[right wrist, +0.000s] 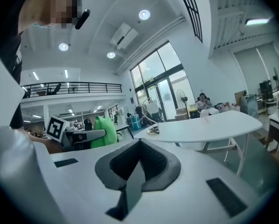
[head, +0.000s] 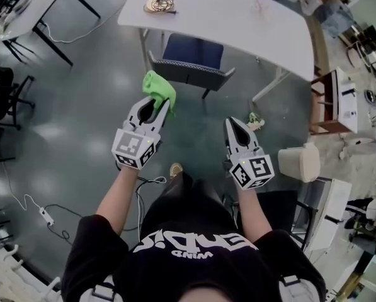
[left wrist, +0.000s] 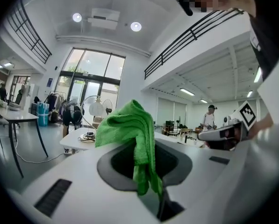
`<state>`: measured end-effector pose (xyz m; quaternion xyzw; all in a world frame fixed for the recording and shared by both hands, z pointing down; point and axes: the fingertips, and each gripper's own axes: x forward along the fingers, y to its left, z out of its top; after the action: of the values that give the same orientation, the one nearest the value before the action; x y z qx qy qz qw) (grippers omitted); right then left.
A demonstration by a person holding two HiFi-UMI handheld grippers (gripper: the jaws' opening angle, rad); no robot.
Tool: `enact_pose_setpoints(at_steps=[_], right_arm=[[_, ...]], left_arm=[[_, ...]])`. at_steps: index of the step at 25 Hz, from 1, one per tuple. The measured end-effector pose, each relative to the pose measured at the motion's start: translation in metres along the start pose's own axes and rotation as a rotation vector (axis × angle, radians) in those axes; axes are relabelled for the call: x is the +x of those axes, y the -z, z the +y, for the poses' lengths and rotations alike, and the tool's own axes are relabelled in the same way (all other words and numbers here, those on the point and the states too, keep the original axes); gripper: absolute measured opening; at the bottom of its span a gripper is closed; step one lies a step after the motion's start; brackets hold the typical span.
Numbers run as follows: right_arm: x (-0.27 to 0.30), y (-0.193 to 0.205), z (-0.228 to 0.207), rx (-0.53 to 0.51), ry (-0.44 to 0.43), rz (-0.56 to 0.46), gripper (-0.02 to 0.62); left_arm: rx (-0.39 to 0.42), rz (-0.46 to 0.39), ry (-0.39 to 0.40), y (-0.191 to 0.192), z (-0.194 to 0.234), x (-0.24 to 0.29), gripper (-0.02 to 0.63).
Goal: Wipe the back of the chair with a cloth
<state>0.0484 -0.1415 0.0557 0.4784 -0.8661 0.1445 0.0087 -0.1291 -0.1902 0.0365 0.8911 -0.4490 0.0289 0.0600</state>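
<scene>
Green microfibre cloth (left wrist: 130,125) is pinched between the pressed-together jaws of the left gripper (left wrist: 146,171). Its lower fold runs down into the seam of the jaws and its bunched top rises past their tips, so its long axis follows the jaws. From the head view the cloth (head: 159,88) sticks out ahead of the left gripper (head: 156,106) and points forward at the chair.

The right gripper (right wrist: 137,164) has its jaws closed on each other with nothing between them. In the head view the right gripper (head: 233,128) is level with the left one and well apart from it, also aimed forward.

Just beyond the cloth stands the blue-seated chair with a grey frame (head: 191,58). Its back (head: 188,75) is nearest the jaws and runs left to right across them, and its seat is tucked under the white curved desk (head: 238,11). The cloth is near the back's left end; whether it touches cannot be told.

Only the head view shows the chair. The gripper views look level across the hall. The right one catches the desk (right wrist: 209,122) edge-on, and at its left the other gripper's black-and-white marker cube (right wrist: 57,127) with the cloth (right wrist: 104,132) beside it. The left one shows the right gripper (left wrist: 221,136) at its right edge.

White print on the person's black shirt (head: 194,244) appears upside down and cannot be read with certainty.
</scene>
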Motion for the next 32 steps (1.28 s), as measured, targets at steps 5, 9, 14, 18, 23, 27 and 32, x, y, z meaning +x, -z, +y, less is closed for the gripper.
enact_pose_setpoints(at_steps=[5,9,14,18,23,27,32], right_arm=[[-0.014,-0.053,-0.001,-0.011,0.014,-0.034,-0.003],[-0.028,-0.066,-0.002,-0.013,-0.007,-0.048,-0.003],[-0.05,-0.067,-0.008,-0.021,-0.016,-0.054,-0.003],[-0.06,-0.063,-0.017,-0.052,-0.008,-0.059,-0.003],[-0.061,-0.043,-0.037,-0.056,0.001,-0.063,-0.003],[-0.05,-0.039,-0.045,-0.037,-0.025,-0.072,-0.003],[-0.036,-0.037,-0.046,-0.035,-0.031,-0.062,-0.003]], left_arm=[[-0.054,0.0,-0.017,-0.039,-0.013,-0.02,0.067],[-0.068,-0.025,-0.034,-0.055,-0.025,-0.03,0.067],[-0.072,-0.036,-0.047,-0.065,-0.047,-0.043,0.068],[-0.051,-0.043,-0.06,-0.065,-0.061,-0.05,0.069],[-0.023,-0.077,-0.085,-0.051,-0.07,-0.045,0.069],[-0.027,-0.089,-0.116,-0.033,-0.066,-0.043,0.069],[-0.061,-0.083,-0.15,-0.023,-0.06,-0.043,0.069]])
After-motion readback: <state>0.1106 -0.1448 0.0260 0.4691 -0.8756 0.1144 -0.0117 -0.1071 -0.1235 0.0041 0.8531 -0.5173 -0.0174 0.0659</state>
